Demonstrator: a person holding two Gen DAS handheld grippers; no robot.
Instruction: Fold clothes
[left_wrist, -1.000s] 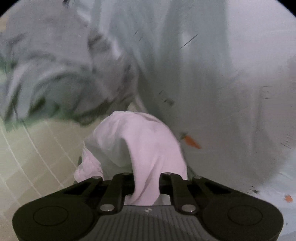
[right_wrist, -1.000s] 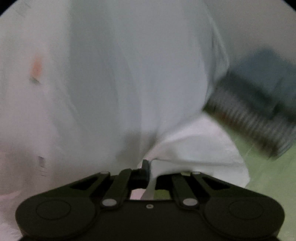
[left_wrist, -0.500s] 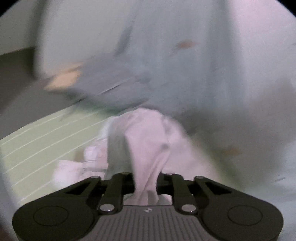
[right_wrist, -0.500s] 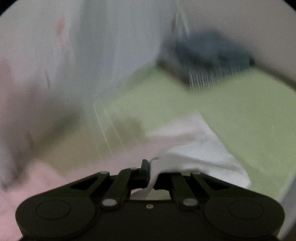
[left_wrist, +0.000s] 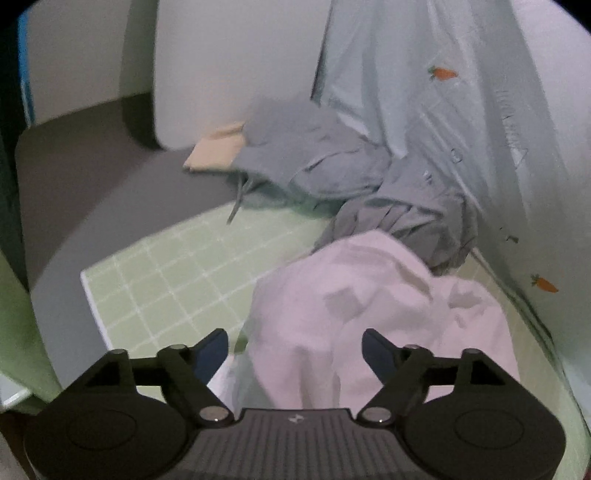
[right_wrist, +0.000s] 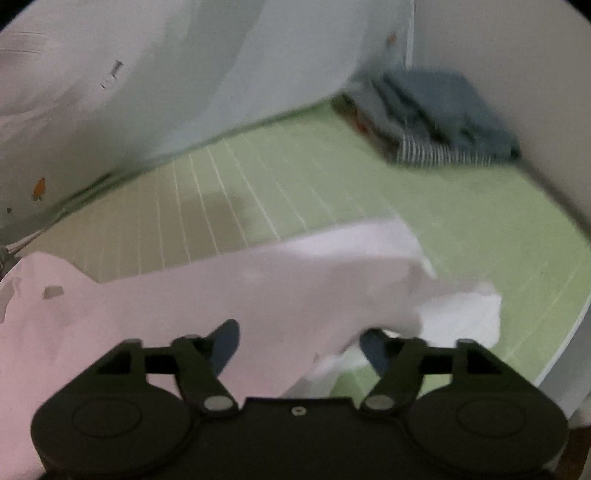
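We lose the near part of the pale pink garment (left_wrist: 369, 314) behind the left gripper (left_wrist: 295, 350) body, so we cannot tell how its lower edge lies. In the right wrist view its right end (right_wrist: 461, 314) smears with motion (no clean outline there). The folded stack (right_wrist: 443, 122) in the far corner is blurred; we cannot count its layers. The grey clothes heap (left_wrist: 332, 170) hides most of a tan piece (left_wrist: 214, 151).

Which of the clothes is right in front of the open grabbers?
The pale pink garment. It lies spread on the green checked sheet just ahead of both grippers; the grey clothes and folded stack sit farther back.
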